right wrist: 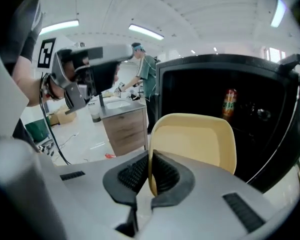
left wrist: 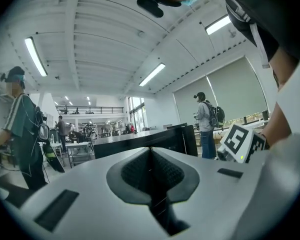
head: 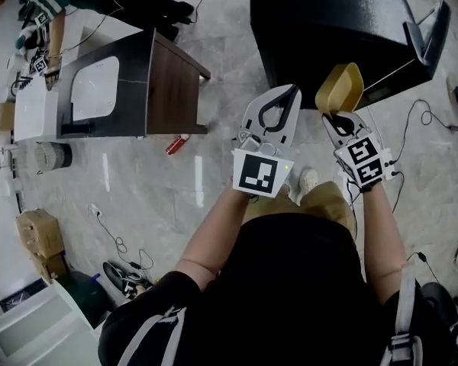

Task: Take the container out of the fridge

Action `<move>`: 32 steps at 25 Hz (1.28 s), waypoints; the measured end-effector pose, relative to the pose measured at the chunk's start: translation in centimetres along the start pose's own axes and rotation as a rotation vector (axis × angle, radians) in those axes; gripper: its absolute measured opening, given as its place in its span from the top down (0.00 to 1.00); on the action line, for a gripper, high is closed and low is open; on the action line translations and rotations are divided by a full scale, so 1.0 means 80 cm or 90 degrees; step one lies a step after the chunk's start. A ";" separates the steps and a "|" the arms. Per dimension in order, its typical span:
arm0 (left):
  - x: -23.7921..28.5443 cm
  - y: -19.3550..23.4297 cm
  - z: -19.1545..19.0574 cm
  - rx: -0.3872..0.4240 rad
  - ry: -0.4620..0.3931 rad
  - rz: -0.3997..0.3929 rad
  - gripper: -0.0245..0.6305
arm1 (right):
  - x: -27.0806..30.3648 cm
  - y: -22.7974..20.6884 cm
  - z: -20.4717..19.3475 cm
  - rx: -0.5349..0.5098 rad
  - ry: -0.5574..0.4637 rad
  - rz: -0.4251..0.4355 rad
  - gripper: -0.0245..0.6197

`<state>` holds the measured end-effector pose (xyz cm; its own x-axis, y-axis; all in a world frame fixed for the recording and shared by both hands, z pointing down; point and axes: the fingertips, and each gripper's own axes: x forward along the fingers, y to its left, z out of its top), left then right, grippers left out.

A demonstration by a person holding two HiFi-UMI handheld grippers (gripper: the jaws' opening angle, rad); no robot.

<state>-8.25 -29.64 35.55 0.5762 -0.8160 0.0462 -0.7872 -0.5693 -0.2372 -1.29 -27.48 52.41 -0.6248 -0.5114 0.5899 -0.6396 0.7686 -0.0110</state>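
My right gripper [head: 339, 116] [right wrist: 150, 176] is shut on the rim of a yellow container [head: 340, 87] [right wrist: 195, 140], holding it in the air in front of the black fridge [head: 328, 29]. The fridge's door [head: 430, 27] stands open, and a bottle [right wrist: 229, 104] is visible inside in the right gripper view. My left gripper [head: 277, 111] [left wrist: 151, 176] hangs beside the right one, shut with nothing between its jaws. In the left gripper view it points up toward the ceiling.
A dark cabinet with a white sink top [head: 130, 86] stands left of the fridge. A small red object [head: 177, 144] and cables [head: 122, 246] lie on the marble floor. People [left wrist: 207, 119] stand around the hall. Cardboard boxes [head: 40, 239] sit at the left.
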 end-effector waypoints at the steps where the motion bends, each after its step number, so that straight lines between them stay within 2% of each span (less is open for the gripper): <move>1: 0.002 -0.004 0.004 -0.001 0.001 0.003 0.93 | -0.014 0.000 0.009 0.006 -0.016 -0.001 0.90; 5: 0.013 -0.032 0.021 -0.011 0.002 0.007 0.93 | -0.065 -0.003 0.039 0.011 -0.093 0.003 0.90; 8: 0.022 -0.055 0.036 0.008 0.004 0.007 0.93 | -0.100 -0.006 0.060 0.014 -0.157 0.019 0.90; 14: 0.034 -0.106 0.076 0.046 0.002 0.008 0.93 | -0.171 -0.024 0.089 0.025 -0.236 0.018 0.90; 17: 0.037 -0.128 0.088 0.048 -0.003 0.013 0.93 | -0.201 -0.026 0.100 0.012 -0.280 0.024 0.90; 21: 0.035 -0.159 0.102 0.058 -0.009 0.022 0.93 | -0.234 -0.027 0.095 -0.022 -0.317 0.008 0.90; 26: 0.019 -0.187 0.138 0.078 -0.024 0.027 0.93 | -0.277 -0.024 0.099 -0.002 -0.359 -0.003 0.90; 32: -0.002 -0.202 0.161 0.079 -0.055 0.032 0.93 | -0.314 0.002 0.116 -0.031 -0.407 0.000 0.90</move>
<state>7.19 -19.02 26.84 0.5573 -0.8287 -0.0511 -0.7855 -0.5064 -0.3557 10.19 -18.09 30.11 -0.7785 -0.6277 -0.0077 -0.6275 0.7779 0.0343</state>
